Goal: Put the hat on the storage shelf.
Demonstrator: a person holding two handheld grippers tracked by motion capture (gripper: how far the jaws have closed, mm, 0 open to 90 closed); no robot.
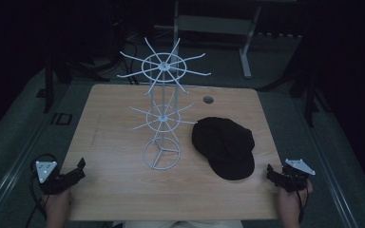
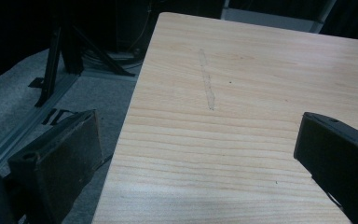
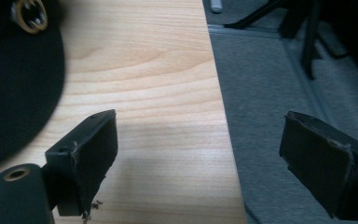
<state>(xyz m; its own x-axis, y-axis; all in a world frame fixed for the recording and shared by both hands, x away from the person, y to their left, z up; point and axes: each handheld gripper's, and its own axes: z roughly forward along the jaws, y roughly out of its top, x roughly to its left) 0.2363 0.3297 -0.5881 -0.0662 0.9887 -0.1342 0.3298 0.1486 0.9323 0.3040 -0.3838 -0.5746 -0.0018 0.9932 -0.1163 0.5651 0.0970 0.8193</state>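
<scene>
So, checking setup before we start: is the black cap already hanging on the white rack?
No, the cap lies flat on the table beside the rack.

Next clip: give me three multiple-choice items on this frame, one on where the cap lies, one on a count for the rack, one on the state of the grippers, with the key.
1. Where does the black cap lie on the wooden table?
A. To the right of the white wire rack
B. Hung on the rack's top ring
C. On the floor

2. How many tiers of spokes does the rack have?
A. One
B. Two
C. Four

3. How do the left gripper and the right gripper stand?
A. Both shut on the cap
B. Left open, right shut
C. Both open and holding nothing

Key: 1 A, the cap rests flat beside the rack's base. 2 B, an upper and a lower ring of spokes show. 3 C, both gripper views show jaws wide apart with nothing between.
</scene>
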